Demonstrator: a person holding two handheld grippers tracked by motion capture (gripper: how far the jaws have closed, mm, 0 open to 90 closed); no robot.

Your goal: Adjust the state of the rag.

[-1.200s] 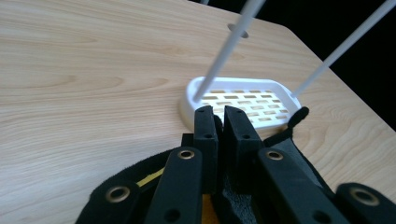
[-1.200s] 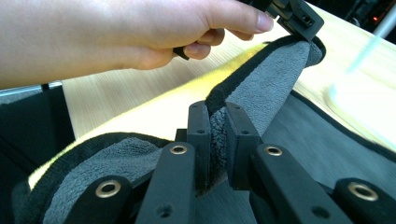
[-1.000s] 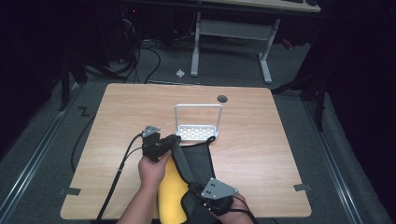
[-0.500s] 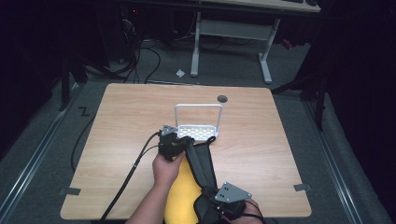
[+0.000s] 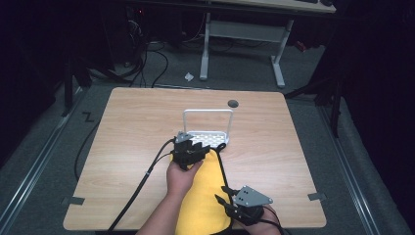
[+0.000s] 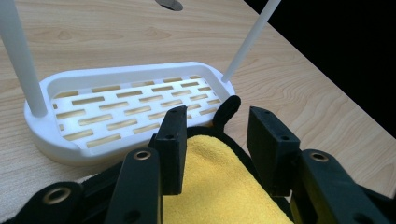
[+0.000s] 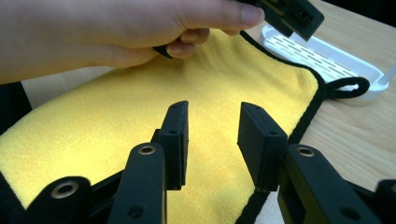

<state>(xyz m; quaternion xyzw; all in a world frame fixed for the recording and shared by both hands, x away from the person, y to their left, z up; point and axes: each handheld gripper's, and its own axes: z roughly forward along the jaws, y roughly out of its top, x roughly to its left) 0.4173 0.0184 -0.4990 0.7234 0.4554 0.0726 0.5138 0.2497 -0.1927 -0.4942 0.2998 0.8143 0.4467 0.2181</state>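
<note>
Having just opened both jaws, left gripper [image 5: 192, 150] and right gripper [image 5: 226, 195], we release the yellow cloth [image 5: 205, 196] flat on the table [image 5: 132, 127] beside the white rack [image 5: 208, 137]; next, withdraw cleanly.

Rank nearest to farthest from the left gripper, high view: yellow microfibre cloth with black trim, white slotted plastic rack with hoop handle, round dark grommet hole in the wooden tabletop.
1. Yellow microfibre cloth with black trim: directly under the left gripper, toward the near edge.
2. White slotted plastic rack with hoop handle: just beyond the jaws.
3. Round dark grommet hole: far side, right of the rack.
</note>
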